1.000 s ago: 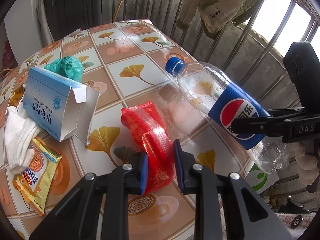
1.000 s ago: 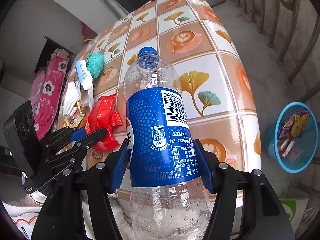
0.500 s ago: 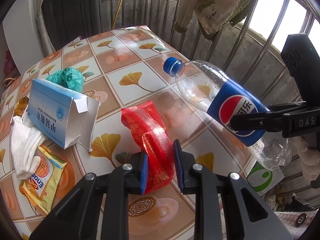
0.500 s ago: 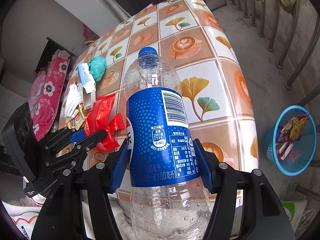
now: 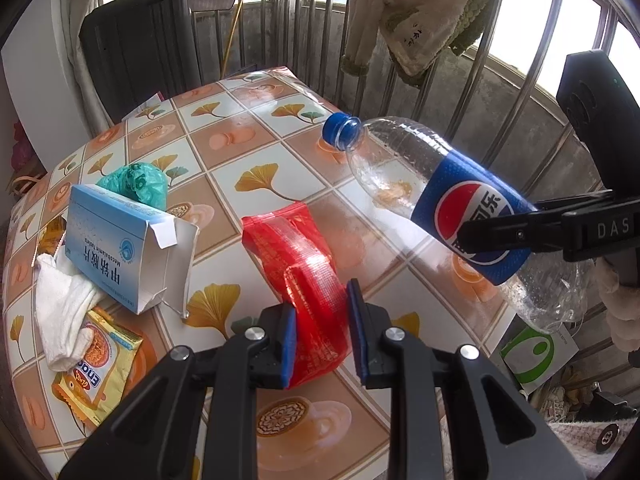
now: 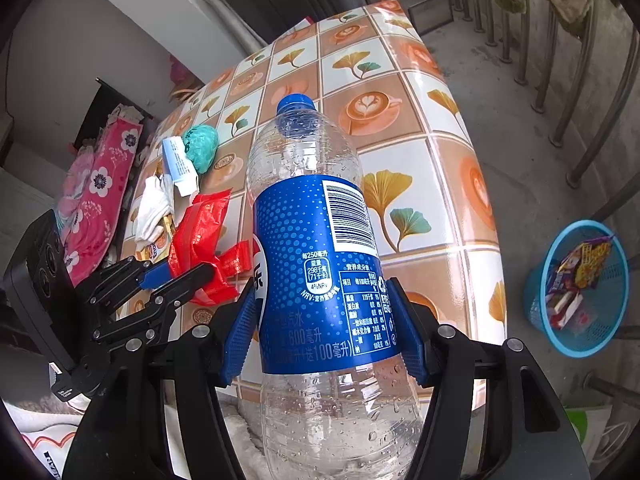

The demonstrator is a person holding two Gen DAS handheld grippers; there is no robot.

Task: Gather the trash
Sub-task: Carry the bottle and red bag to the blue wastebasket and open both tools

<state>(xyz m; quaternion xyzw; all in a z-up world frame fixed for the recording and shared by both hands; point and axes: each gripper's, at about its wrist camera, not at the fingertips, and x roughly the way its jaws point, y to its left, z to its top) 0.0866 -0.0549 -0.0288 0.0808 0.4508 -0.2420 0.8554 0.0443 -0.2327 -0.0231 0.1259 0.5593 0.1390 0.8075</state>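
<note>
My left gripper (image 5: 322, 330) is shut on a red plastic wrapper (image 5: 298, 264) and holds it above the tiled table (image 5: 224, 136); it also shows in the right wrist view (image 6: 200, 236). My right gripper (image 6: 326, 328) is shut on an empty Pepsi bottle (image 6: 320, 264) with a blue cap, held above the table's right edge; the bottle shows in the left wrist view (image 5: 448, 200). A blue mesh trash basket (image 6: 580, 292) with wrappers inside stands on the floor to the right of the table.
On the table's left side lie an open blue-and-white medicine box (image 5: 116, 248), a green crumpled bag (image 5: 136, 184), a white tissue (image 5: 64, 312) and a yellow snack packet (image 5: 96, 372). Metal railings (image 5: 500, 92) stand behind and to the right. A dark chair (image 5: 140, 52) stands behind the table.
Both grippers have risen with their loads; the red wrapper has come up off the table, and the table looks farther away in both views.
</note>
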